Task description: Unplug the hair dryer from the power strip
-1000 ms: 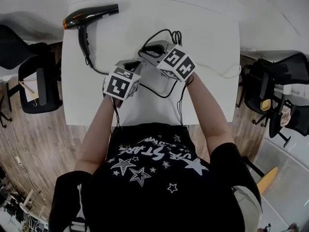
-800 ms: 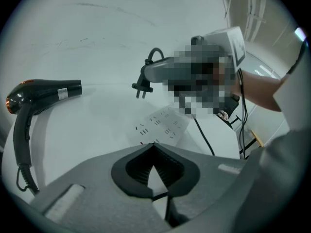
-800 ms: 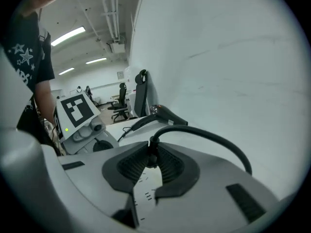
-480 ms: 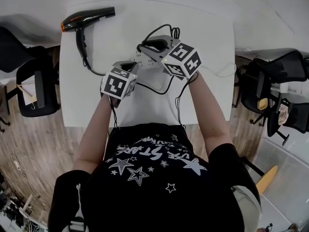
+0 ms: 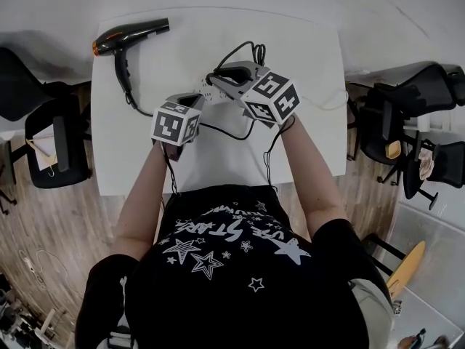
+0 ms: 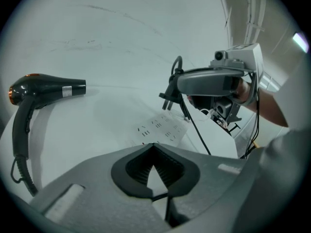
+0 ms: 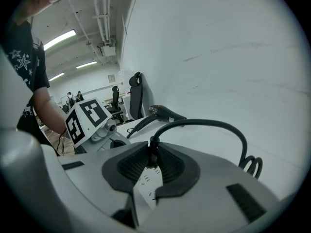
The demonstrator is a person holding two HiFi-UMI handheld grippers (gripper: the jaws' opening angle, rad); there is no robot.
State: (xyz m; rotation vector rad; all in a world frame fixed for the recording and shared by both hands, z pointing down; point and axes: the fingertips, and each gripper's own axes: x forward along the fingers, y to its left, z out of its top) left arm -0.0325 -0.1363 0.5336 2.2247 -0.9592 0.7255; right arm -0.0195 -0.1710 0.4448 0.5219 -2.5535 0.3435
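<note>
Black-and-orange plastic hair dryer (image 5: 131, 36): glossy. White rectangular desk (image 5: 290, 144): smooth, matt. White plastic power strip (image 6: 163, 127): matt. Black rubbery cord (image 7: 214, 123): smooth.

You have one hair dryer (image 5: 131, 35), one power strip (image 6: 163, 127), one plug (image 6: 167, 101), one table (image 5: 290, 122), and two grippers: left gripper (image 6: 154, 173), right gripper (image 7: 151, 166).

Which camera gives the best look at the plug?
The left gripper view: the plug hangs side-on in the right gripper, prongs clear of the power strip. The right gripper view shows only its back between the jaws; the head view shows it tiny.
</note>
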